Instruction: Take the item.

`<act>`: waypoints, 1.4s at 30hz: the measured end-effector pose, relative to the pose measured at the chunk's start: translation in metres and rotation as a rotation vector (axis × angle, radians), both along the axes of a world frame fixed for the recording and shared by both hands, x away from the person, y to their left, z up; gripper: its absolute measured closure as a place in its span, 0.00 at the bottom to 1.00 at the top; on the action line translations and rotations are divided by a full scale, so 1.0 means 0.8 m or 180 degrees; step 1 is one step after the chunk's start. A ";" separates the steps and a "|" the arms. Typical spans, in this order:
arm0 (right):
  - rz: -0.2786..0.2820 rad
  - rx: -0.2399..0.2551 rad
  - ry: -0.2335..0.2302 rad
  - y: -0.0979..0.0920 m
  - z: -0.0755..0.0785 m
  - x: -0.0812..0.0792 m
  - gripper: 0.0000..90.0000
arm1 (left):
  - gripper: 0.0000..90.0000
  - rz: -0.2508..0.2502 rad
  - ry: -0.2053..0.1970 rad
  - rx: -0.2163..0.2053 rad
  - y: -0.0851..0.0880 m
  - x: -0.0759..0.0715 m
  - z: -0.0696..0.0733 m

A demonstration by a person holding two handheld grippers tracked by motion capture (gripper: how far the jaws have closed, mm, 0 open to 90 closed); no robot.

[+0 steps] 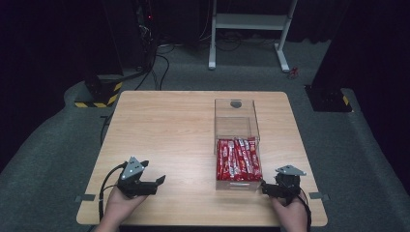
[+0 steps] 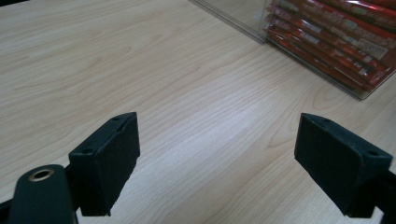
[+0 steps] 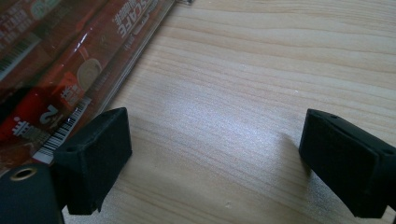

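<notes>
Clear box (image 1: 236, 126) toward desk (image 1: 164, 130) right edge, red sachets (image 1: 238, 159) inside: light, slick, floppy; pinch mid-length. Left hand-held gripper (image 1: 157, 182), right hand-held gripper (image 1: 264, 187) near front edge, jaws wide, empty.

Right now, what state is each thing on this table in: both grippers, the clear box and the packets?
left gripper: open, jaws wide apart over bare wood, holding nothing.
right gripper: open, holding nothing, one jaw close beside the clear box.
clear box: upright on the table, far part empty.
red packets: lying flat, side by side, in the near part of the box.
table: bare wood around the box.
</notes>
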State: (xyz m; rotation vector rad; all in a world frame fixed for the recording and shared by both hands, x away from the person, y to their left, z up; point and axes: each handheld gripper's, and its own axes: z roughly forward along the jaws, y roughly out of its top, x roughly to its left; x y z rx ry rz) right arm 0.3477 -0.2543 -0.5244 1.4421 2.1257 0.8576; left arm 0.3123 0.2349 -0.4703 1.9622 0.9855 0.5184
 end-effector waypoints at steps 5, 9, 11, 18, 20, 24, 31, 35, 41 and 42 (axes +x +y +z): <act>0.0002 -0.0002 -0.0001 0.000 0.000 0.000 0.10 | 0.16 -0.0047 -0.0037 0.0006 -0.012 0.002 0.003; 0.0002 -0.0001 -0.0001 0.000 0.000 0.000 0.10 | 0.16 -0.0108 -0.0024 -0.0004 -0.024 0.004 0.005; 0.0003 -0.0002 -0.0002 0.000 0.000 0.000 0.10 | 0.16 -0.0129 -0.0018 -0.0009 -0.029 0.005 0.005; 0.0008 -0.0003 0.0004 0.001 0.000 -0.001 0.10 | 0.16 -0.0198 0.0000 -0.0003 -0.048 0.008 0.006; 0.0030 -0.0011 -0.0002 0.001 0.000 -0.001 0.10 | 0.16 -0.0222 0.0006 0.0011 -0.053 0.008 0.006; 0.0060 -0.0007 0.0005 0.002 0.000 -0.002 0.10 | 0.17 -0.0267 0.0030 0.0004 -0.062 0.010 0.007; 0.0061 -0.0005 0.0005 0.002 0.000 -0.002 0.10 | 0.17 -0.0372 0.0030 -0.0014 -0.084 0.014 0.012; 0.0060 -0.0005 0.0006 0.002 0.000 -0.002 0.10 | 0.17 -0.0419 0.0023 -0.0009 -0.093 0.016 0.015; 0.0061 -0.0005 0.0005 0.002 0.000 -0.002 0.10 | 0.17 -0.0469 0.0040 -0.0036 -0.104 0.018 0.017; 0.0066 -0.0009 0.0001 0.002 0.000 -0.002 0.10 | 0.17 -0.0480 0.0034 -0.0041 -0.106 0.018 0.018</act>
